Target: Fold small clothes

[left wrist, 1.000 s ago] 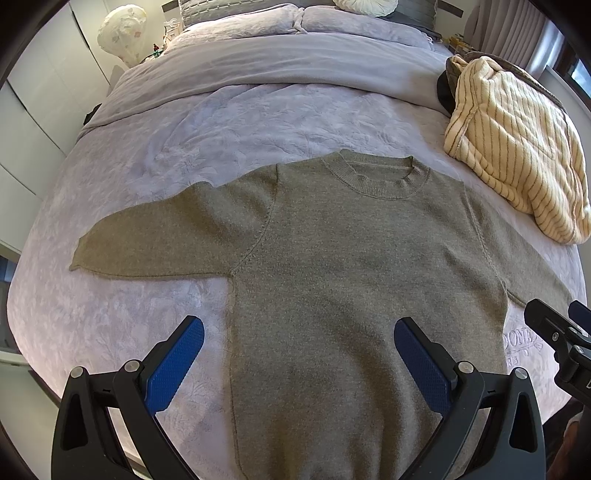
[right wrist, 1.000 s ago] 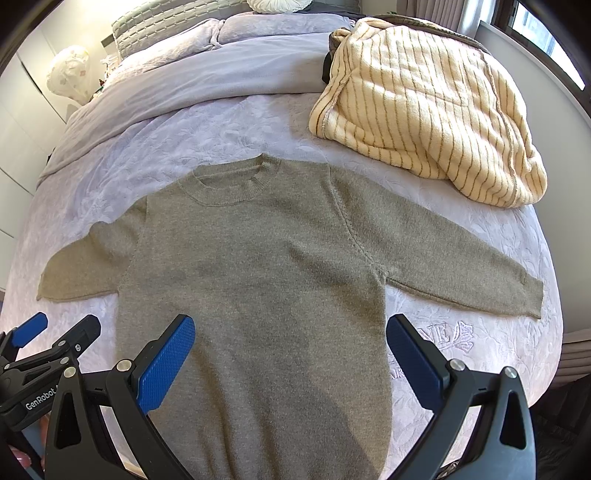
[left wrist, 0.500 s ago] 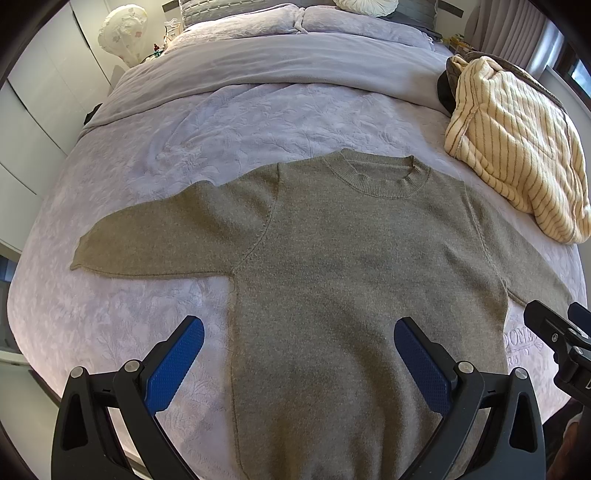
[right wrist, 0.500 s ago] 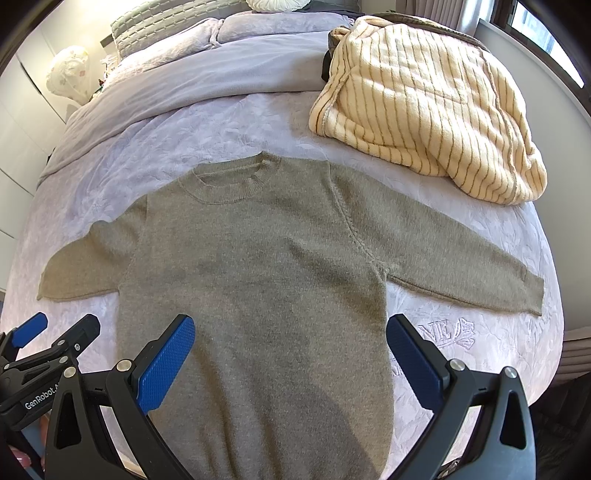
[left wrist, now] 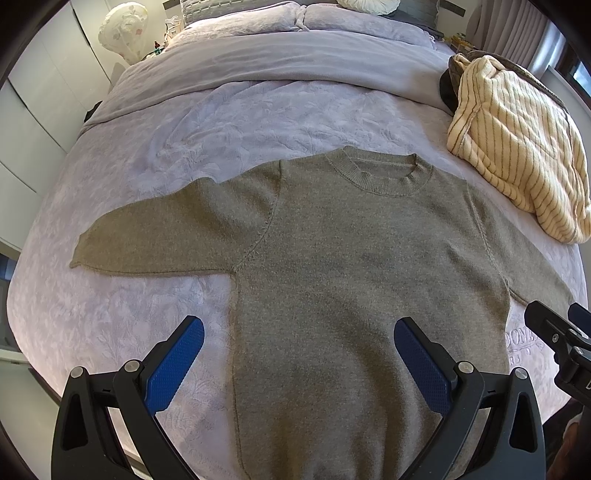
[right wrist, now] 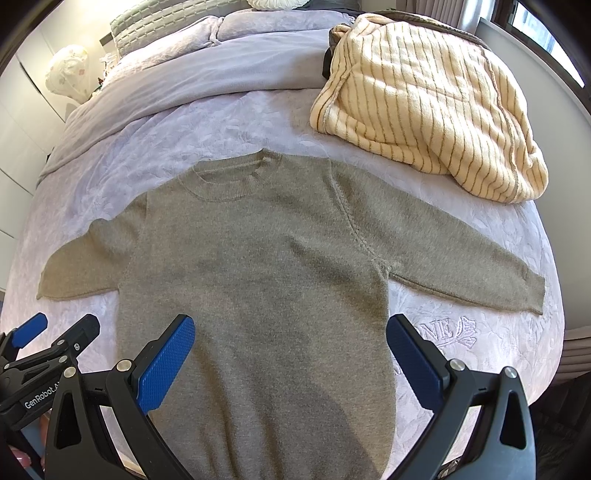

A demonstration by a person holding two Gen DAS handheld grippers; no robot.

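Note:
An olive-grey knit sweater [left wrist: 351, 266] [right wrist: 258, 266] lies flat on the bed, face up, collar away from me and both sleeves spread out sideways. My left gripper [left wrist: 299, 354] hovers open above the sweater's lower body, its blue pads wide apart with nothing between them. My right gripper [right wrist: 291, 350] is likewise open over the lower body, a little to the right. Each gripper shows at the edge of the other's view. The hem of the sweater is hidden below the frames.
A lilac bedspread [left wrist: 110, 317] [right wrist: 480, 350] covers the bed. A cream striped fleece garment [left wrist: 517, 162] [right wrist: 424, 110] is heaped at the far right, close to the right sleeve. Pillows [left wrist: 280, 18] lie at the head. White cupboards [left wrist: 33, 122] stand left of the bed.

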